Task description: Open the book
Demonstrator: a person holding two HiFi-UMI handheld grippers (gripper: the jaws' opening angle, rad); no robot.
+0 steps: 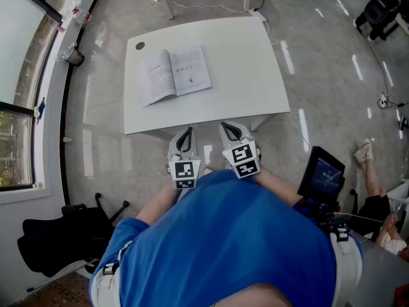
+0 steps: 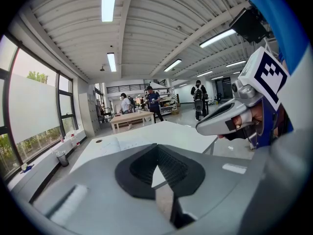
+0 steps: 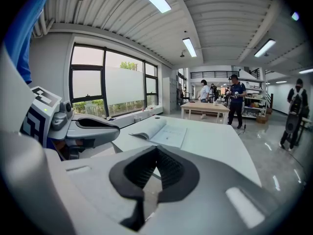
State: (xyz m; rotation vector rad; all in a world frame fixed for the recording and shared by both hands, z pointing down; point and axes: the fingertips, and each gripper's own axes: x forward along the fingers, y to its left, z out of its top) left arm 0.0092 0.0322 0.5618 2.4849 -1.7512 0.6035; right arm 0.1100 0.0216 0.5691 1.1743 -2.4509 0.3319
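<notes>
The book (image 1: pixel 174 74) lies open on the white table (image 1: pixel 249 82), toward its far left part, pages up. It also shows in the right gripper view, the book (image 3: pixel 161 131) spread flat beyond my jaws. Both grippers are held close to the person's body, just short of the table's near edge. My left gripper (image 1: pixel 185 135) is shut and empty. My right gripper (image 1: pixel 229 129) is shut too, with nothing between its jaws. In the left gripper view my left gripper (image 2: pixel 157 148) points over the table, with the right gripper's body (image 2: pixel 230 119) beside it.
A small dark round hole (image 1: pixel 140 45) sits at the table's far left corner. A black office chair (image 1: pixel 64 235) stands at lower left, a tablet on a stand (image 1: pixel 323 174) at right. A window wall runs along the left. People stand at a far table (image 3: pixel 205 106).
</notes>
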